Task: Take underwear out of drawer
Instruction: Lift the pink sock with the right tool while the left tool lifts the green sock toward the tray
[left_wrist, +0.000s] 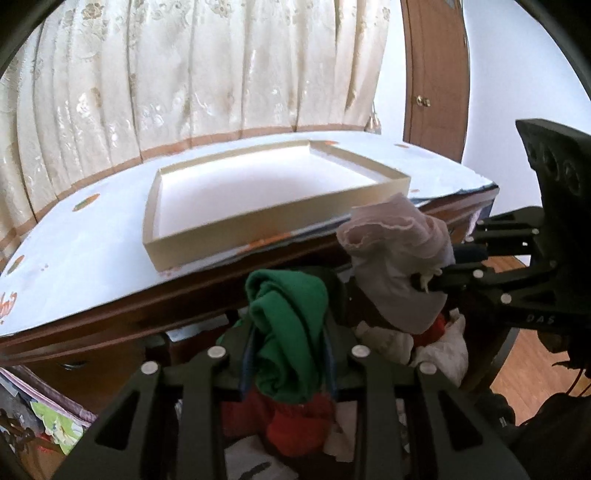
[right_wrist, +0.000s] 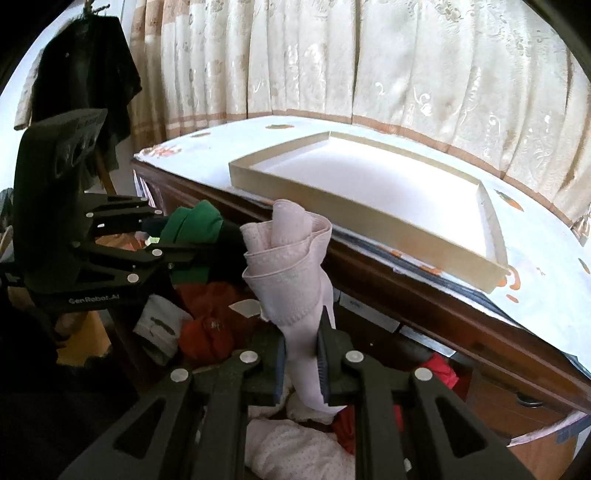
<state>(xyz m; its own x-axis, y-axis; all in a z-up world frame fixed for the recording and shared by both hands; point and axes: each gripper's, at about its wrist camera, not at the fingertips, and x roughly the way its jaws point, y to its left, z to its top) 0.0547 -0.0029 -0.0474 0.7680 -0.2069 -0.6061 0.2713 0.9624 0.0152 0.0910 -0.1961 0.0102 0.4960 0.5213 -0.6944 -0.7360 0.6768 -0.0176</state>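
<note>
My left gripper (left_wrist: 290, 354) is shut on a bunched green underwear (left_wrist: 291, 325), held up in front of the desk's edge. Beside it on the right, my right gripper (left_wrist: 436, 280) is shut on a pale pink underwear (left_wrist: 399, 254) with a frilled waistband. In the right wrist view the right gripper (right_wrist: 301, 354) pinches the pink underwear (right_wrist: 291, 266) upright, and the left gripper (right_wrist: 177, 240) with the green underwear (right_wrist: 195, 225) is at the left. Below both lies the open drawer's pile of red clothes (left_wrist: 291, 424) and white clothes (right_wrist: 295, 450).
A shallow cream box (left_wrist: 240, 236) (right_wrist: 369, 221) lies on the wooden desk, on a white cloth (left_wrist: 92, 251) with orange motifs. Cream curtains hang behind. A wooden door (left_wrist: 432, 74) is at the right; a dark garment (right_wrist: 85, 66) hangs at the left.
</note>
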